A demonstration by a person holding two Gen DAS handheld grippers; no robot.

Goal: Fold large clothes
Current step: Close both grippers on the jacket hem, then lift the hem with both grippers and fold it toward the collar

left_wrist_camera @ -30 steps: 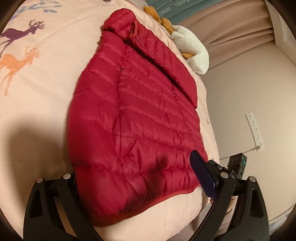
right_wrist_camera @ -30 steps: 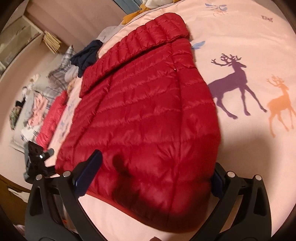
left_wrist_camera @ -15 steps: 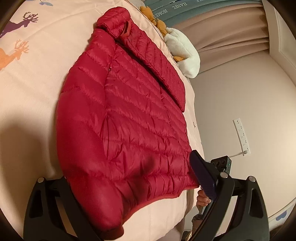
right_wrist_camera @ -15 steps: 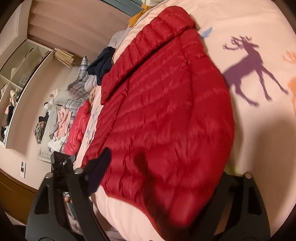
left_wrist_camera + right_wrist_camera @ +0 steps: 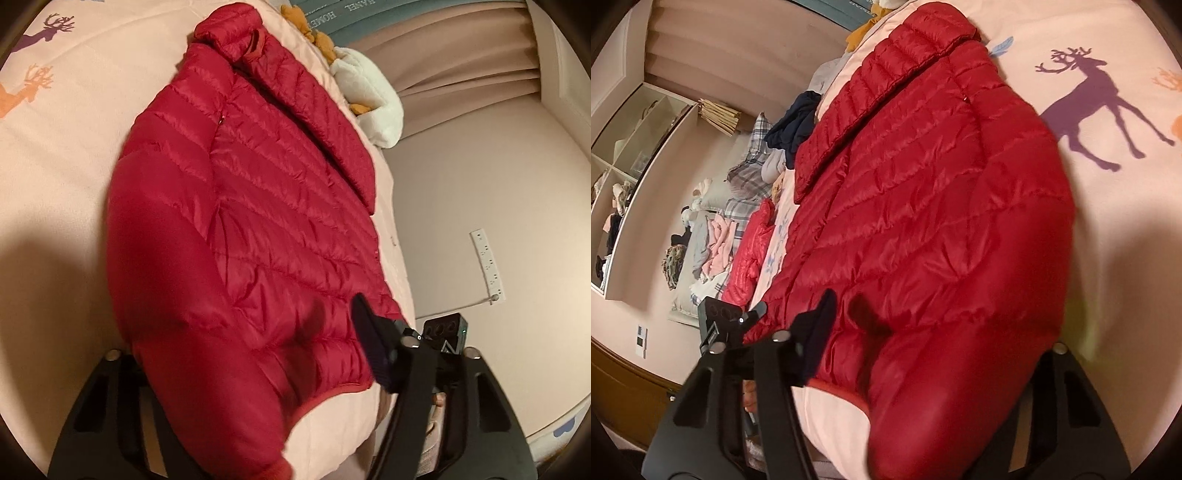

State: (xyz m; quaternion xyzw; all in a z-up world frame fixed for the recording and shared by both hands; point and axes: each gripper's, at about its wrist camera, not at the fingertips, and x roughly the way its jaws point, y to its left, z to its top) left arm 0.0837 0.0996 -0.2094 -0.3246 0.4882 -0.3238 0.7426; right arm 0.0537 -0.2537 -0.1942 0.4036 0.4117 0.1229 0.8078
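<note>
The jaws of both grippers, wide apart a second ago, are closing on the hem corners of the red jacket (image 5: pixel 258 229), which lies flat on the bed (image 5: pixel 55 177). The left gripper (image 5: pixel 243 354) and right gripper (image 5: pixel 934 343) angle downward side by side, so a lengthwise fold looks about to start.

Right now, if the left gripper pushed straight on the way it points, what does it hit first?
Most likely the red puffer jacket: the hem end already sits between the left gripper's closing jaws, so going on just drives deeper into its quilted body on the bedsheet. Depth is unclear.
</note>
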